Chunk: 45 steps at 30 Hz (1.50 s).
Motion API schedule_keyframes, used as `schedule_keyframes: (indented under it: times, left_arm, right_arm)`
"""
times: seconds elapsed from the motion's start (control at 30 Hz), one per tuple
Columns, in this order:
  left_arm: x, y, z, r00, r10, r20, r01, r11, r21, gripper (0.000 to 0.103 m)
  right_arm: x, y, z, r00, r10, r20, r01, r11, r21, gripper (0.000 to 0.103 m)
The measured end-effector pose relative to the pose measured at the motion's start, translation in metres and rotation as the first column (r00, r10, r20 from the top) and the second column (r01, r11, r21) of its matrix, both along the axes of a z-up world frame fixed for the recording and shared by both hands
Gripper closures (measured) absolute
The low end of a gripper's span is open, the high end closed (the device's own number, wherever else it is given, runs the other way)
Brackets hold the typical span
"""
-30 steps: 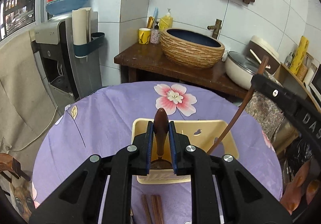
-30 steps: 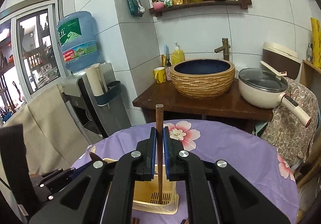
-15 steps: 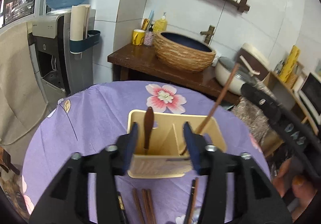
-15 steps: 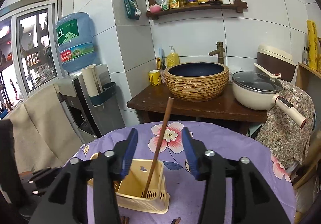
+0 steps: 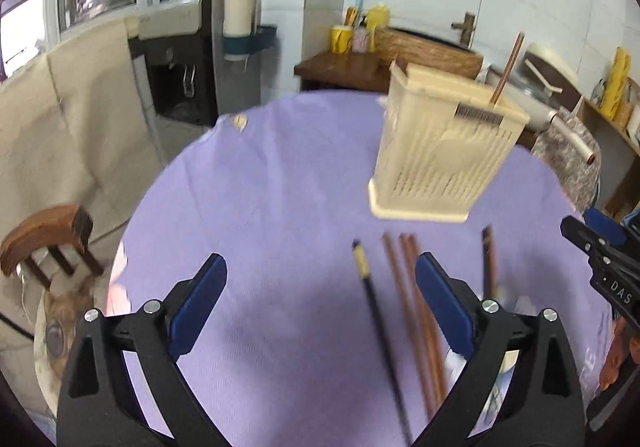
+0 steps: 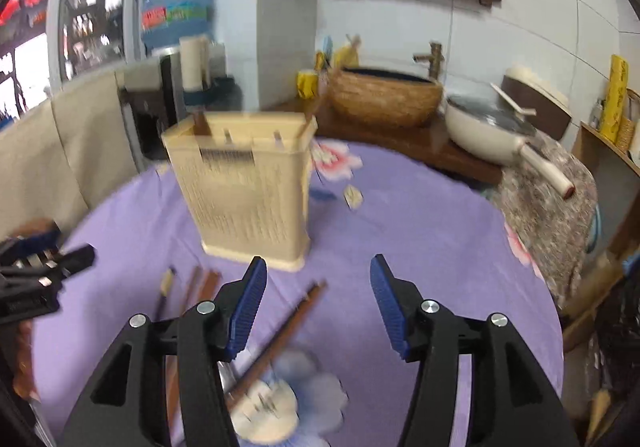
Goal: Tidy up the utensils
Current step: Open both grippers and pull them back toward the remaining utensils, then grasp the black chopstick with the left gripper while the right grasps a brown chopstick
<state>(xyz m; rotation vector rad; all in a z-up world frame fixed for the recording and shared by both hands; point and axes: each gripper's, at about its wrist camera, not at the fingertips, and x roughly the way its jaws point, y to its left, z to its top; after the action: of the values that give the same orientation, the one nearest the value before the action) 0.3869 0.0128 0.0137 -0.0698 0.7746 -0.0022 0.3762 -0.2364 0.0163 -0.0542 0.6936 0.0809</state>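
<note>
The cream slotted utensil holder (image 5: 444, 151) stands upright on the round bench (image 5: 280, 187), which is covered with a purple cloth, toward the far side of the bench top. A brown chopstick (image 5: 507, 69) leans out of the holder's right compartment in the left wrist view, and a dark handle tip (image 6: 199, 124) shows at the opposite end of the holder in the right wrist view. On the cloth just in front of the holder lie loose utensils: a black chopstick with a yellow band (image 5: 378, 311), a pair of brown chopsticks (image 5: 416, 311) beside it, and a further dark stick (image 5: 488, 263) to their right. In the right wrist view another brown stick (image 6: 280, 335) lies diagonally, its near end over a blurred white object (image 6: 264, 411) that cannot be identified. The left gripper (image 5: 320, 303) is released, its jaws having just opened wide, with only the black chopstick and the cloth visible between the blue pads; nothing is pressed. The right gripper (image 6: 318, 307) is also released, its jaws having just opened further, with bare cloth between them. A woven basin (image 6: 384, 99) and a lidded white pan (image 6: 484, 131) sit on the wooden counter behind the bench.
</note>
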Motion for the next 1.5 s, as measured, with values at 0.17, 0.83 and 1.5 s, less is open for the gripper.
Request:
schedule_keyframes:
  times: [0.17,0.83,1.5]
  left_arm:
    - [-0.016,0.008,-0.028,0.999,0.039,-0.038,-0.039,0.999,0.0,0.009]
    - [-0.028,0.0,-0.048,0.996,0.031,-0.088,-0.032,0.999,-0.011,0.009]
    - [0.002,-0.017,-0.05,0.995,-0.012,-0.101,0.014,1.0,0.014,0.029]
  right_arm:
    - [-0.014,0.003,-0.041,0.993,-0.015,-0.115,0.019,0.999,0.034,0.05]
    - [0.054,0.01,-0.068,0.965,-0.055,-0.255,0.074,0.995,0.067,0.075]
    - [0.091,0.003,-0.076,0.94,-0.124,-0.317,0.177,0.974,0.144,0.093]
